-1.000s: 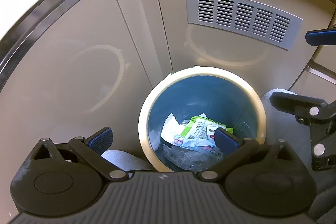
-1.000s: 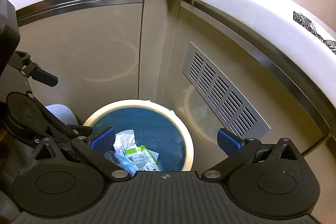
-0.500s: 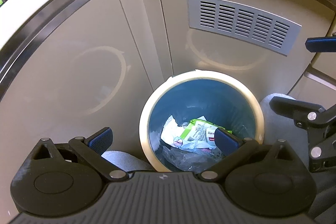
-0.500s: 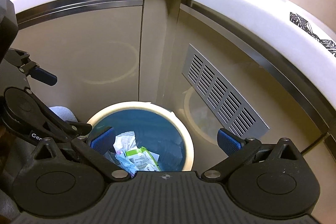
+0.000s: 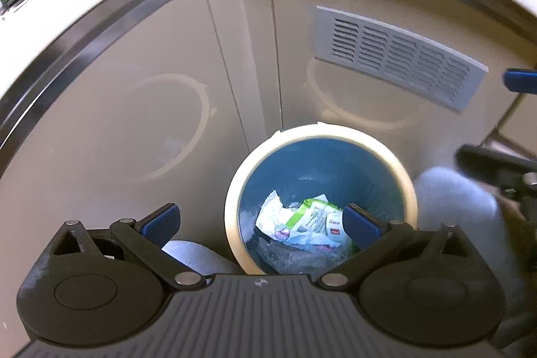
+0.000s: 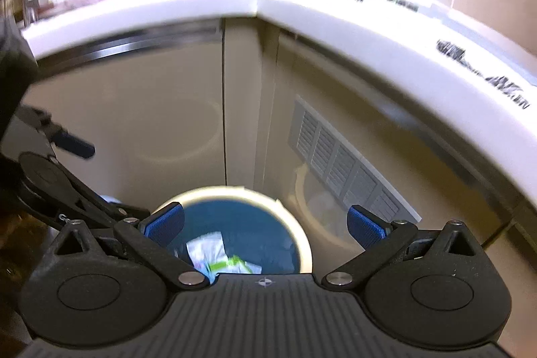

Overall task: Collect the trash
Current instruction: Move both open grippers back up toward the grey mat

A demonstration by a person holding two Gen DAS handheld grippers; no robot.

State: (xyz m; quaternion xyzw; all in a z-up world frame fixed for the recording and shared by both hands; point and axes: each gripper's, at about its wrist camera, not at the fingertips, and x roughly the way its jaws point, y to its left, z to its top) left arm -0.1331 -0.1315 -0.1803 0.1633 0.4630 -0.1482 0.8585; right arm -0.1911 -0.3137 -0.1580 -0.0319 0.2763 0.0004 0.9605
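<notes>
**Now hovering over the bin**

Both grippers, left gripper (image 5: pixel 260 220) and right gripper (image 6: pixel 266 223), are hanging with fingers spread wide, gripping nothing. The trash (image 5: pixel 302 223) is sitting deep inside the bin (image 5: pixel 235 190) against the cabinets: crumpled wrappers, probably light and soft, best pinched at a raised fold.

Black tongs (image 5: pixel 261 222), blue ribbed pads (image 5: pixel 160 221), silver pivot screws; possibly grey trousers.

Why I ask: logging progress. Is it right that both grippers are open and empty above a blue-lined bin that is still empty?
Not quite: the bin is not empty. The left wrist view shows wrappers inside. Left gripper and right gripper are open, empty.
</notes>
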